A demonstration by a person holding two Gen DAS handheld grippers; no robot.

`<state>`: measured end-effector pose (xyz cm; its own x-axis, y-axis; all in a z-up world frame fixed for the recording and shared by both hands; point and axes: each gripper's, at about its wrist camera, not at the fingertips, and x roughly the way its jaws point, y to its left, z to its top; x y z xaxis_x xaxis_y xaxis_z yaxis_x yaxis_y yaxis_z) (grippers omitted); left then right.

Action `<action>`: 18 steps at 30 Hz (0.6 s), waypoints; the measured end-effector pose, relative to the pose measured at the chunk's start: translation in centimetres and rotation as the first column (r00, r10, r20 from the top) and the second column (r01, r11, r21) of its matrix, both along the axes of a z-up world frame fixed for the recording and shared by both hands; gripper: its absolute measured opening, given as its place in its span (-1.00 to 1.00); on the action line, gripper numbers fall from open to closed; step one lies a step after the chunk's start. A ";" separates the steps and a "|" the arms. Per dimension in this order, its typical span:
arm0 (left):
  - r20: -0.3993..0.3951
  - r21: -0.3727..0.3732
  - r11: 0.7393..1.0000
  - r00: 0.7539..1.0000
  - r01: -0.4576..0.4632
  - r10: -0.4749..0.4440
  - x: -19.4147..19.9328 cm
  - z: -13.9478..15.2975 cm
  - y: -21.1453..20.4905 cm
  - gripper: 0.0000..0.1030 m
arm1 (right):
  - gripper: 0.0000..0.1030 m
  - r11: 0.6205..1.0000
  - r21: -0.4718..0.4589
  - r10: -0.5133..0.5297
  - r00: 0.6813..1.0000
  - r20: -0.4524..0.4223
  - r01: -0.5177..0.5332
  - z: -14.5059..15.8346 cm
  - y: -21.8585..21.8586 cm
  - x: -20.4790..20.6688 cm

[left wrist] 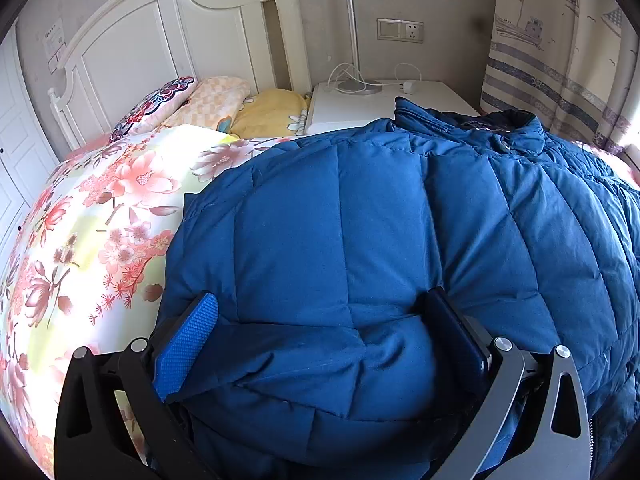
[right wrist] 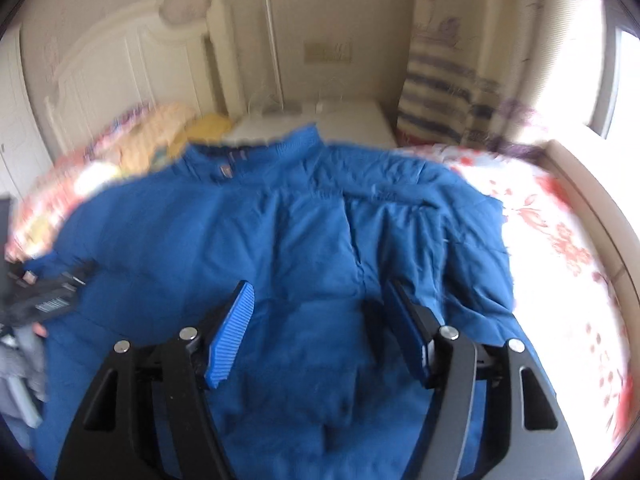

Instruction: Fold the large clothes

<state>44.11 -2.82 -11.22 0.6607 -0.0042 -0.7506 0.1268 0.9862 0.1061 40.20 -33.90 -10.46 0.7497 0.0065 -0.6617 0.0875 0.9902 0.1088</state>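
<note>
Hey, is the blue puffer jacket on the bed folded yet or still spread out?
Partly folded. The blue puffer jacket lies mostly spread on the floral bedspread, one side doubled over its body, bulging between the open left gripper.

The right wrist view is motion-blurred, so the jacket (right wrist: pixel 304 232) quilting, its collar label (right wrist: pixel 226 171) and the wall socket (right wrist: pixel 328 53) cannot be read. A dark device (right wrist: pixel 48 300) at the left edge is cut off. In the left view the jacket (left wrist: pixel 360 216) hides the right pad (left wrist: pixel 456 336) face and runs off the bottom edge.

Blue quilted down jacket (left wrist: pixel 380 216) (collar at the far end) spread flat across the bed
</note>
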 end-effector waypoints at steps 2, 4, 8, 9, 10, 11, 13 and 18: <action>0.000 0.000 1.000 1.000 -0.001 0.001 -0.1 0.0 0.0 0.91 | 0.48 0.997 -0.078 0.020 0.999 -0.028 -0.022 -0.7 1.2 -0.5; 0.001 0.001 1.000 1.000 0.000 0.000 0.0 0.0 0.0 0.91 | 0.52 0.988 -0.143 0.050 0.995 -0.087 -0.062 -3.3 1.9 0.5; 0.006 0.002 1.000 1.000 -0.003 0.003 -0.1 0.1 0.0 0.91 | 0.56 0.988 -0.143 0.049 0.993 -0.105 -0.064 -3.3 1.7 1.3; 0.002 -0.004 1.000 1.000 -0.002 0.002 -0.1 0.2 0.1 0.91 | 0.57 0.989 -0.127 0.058 0.993 -0.104 -0.071 -3.1 1.5 1.2; -0.013 -0.015 1.000 1.000 -0.003 0.003 -0.3 0.4 0.4 0.91 | 0.60 0.992 -0.093 0.075 0.992 -0.105 -0.085 -2.9 1.1 1.0; -0.018 -0.018 1.000 1.000 -0.009 0.009 -0.8 0.9 0.5 0.90 | 0.60 0.994 -0.065 0.087 0.991 -0.101 -0.093 -2.6 0.8 0.7; 0.024 -0.051 0.999 1.000 0.009 -0.008 -2.9 2.7 0.9 0.90 | 0.57 0.996 -0.022 0.088 0.993 -0.077 -0.090 -1.1 -0.2 -0.8; 0.133 -0.019 0.985 0.977 0.172 -0.168 -12.2 6.0 -0.4 0.90 | 0.58 0.988 -0.020 0.154 0.988 0.027 -0.154 2.3 0.3 -6.7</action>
<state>31.95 -3.17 -5.19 0.7402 -0.1466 -0.6562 0.2802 0.9544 0.1028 33.48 -33.55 -8.15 0.7590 0.1115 -0.6415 -0.0690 0.9934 0.0911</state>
